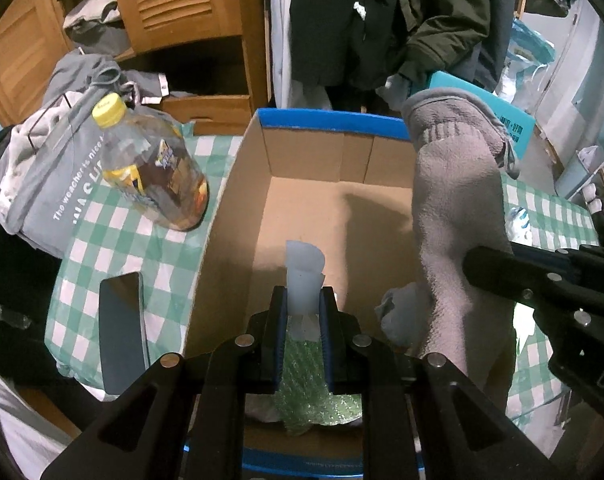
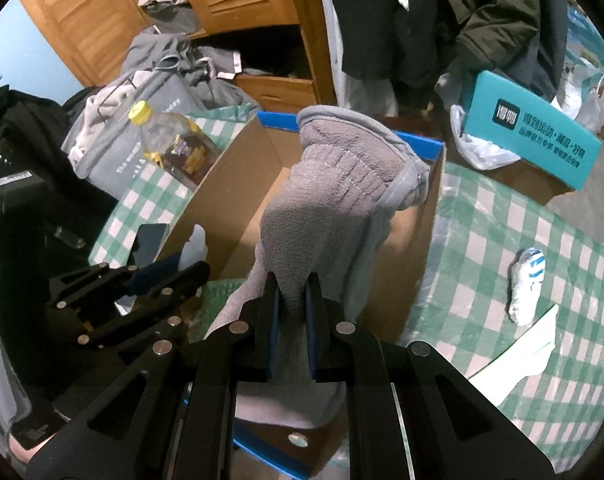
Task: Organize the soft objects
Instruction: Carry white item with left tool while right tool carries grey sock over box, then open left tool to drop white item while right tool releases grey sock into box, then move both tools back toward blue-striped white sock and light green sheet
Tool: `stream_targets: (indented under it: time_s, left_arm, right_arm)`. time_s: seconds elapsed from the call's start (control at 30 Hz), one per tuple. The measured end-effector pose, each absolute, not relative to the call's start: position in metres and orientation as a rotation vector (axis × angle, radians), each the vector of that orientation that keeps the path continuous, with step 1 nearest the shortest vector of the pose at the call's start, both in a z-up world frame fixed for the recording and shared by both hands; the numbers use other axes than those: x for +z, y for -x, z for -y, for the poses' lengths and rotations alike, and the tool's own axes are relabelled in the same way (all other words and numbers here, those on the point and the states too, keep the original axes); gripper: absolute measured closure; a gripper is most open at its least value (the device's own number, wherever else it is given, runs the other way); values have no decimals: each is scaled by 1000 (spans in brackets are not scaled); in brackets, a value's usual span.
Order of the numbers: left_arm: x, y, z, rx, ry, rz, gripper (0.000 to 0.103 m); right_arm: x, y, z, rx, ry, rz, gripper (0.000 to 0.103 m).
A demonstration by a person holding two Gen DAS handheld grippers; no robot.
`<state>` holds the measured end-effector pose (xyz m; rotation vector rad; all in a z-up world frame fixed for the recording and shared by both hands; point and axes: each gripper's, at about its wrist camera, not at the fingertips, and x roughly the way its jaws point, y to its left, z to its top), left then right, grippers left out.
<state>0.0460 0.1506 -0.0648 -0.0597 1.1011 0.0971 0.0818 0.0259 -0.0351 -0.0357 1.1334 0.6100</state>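
Observation:
An open cardboard box (image 1: 302,152) with a blue rim sits on the green checked cloth; it also shows in the right wrist view (image 2: 238,168). My left gripper (image 1: 302,300) is shut on a green bubble-wrap pouch (image 1: 306,380) with a white foam sheet (image 1: 304,276) and holds it over the box. My right gripper (image 2: 292,284) is shut on a grey fleece slipper (image 2: 334,184) and holds it above the box's right side. The slipper shows in the left wrist view (image 1: 454,208), with the right gripper (image 1: 542,280) beside it.
A plastic bottle with a yellow cap (image 1: 150,168) and a dark phone (image 1: 122,332) lie left of the box. Grey clothes (image 1: 54,160) are piled at the left. A teal box (image 2: 530,136), a small white and blue bundle (image 2: 526,284) and white paper (image 2: 518,356) lie at the right.

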Motion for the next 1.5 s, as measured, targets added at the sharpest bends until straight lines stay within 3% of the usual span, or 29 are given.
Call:
stream_targets:
  time_s: [0.27,0.33,0.4,0.53,0.73,1.07,1.5]
  left_arm:
    - [-65,-47,-152,101,71,-1110,83]
    - [-65,-47,-152,100,72,-1113,82]
    - [-65,-48,-150,100,68,-1113,74]
    - [-61,-46,-145,91,60,-1102,69]
    - [-53,-44,-132,74,28,-1079,49]
    - [-45,-42,-105,33,-11,-1064,37]
    - [-43,-43,-43,-60,-105,-1061,36]
  right_arm:
    - [-40,-84,-25,596,32,-1145,81]
    - [-39,-84,-21,587,31,-1138,71]
    - [-37,-85,-17,577,22,-1134,67]
    - [-32,-86,-7,556,0,-1124,52]
    - [-29,-84,10,521,-14,-1119,43]
    - [-31,-81,48,446,-40,-1118,38]
    - [-48,-82,120,294,-109,-1143,36]
